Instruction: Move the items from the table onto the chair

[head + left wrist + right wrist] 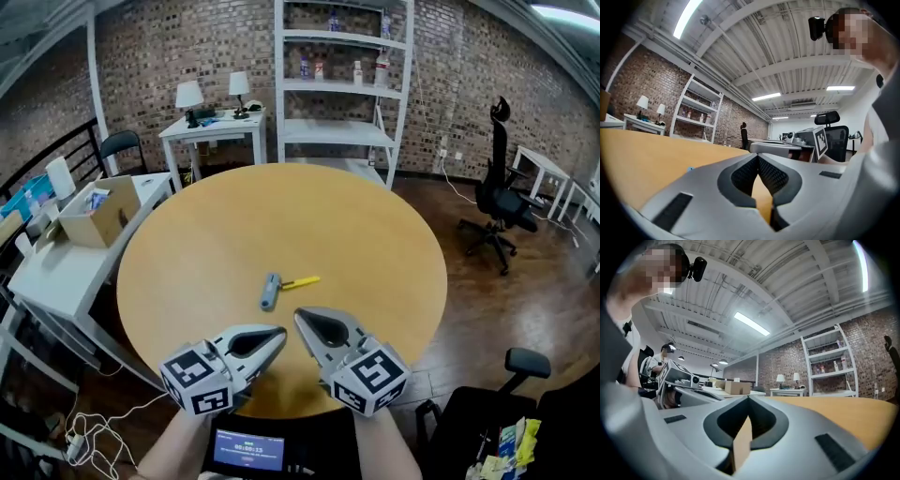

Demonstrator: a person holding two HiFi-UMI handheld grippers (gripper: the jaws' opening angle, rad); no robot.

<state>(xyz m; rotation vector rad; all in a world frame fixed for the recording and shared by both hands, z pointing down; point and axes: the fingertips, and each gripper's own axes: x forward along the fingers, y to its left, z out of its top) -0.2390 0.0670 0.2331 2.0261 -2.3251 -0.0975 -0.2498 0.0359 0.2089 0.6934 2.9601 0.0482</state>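
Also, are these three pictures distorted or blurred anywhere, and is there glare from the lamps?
Head view: sharp, evenly lit, brick wall curves at the edges. Left gripper view: strong fisheye, dark corners, strip light blown out. Right gripper view: same fisheye, ceiling lamp bright.

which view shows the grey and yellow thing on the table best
The head view: the grey and yellow thing lies whole and unblocked near the middle of the round table. The left gripper view gives at most a tiny bluish speck low over the tabletop, too small to tell. The right gripper view does not show it.
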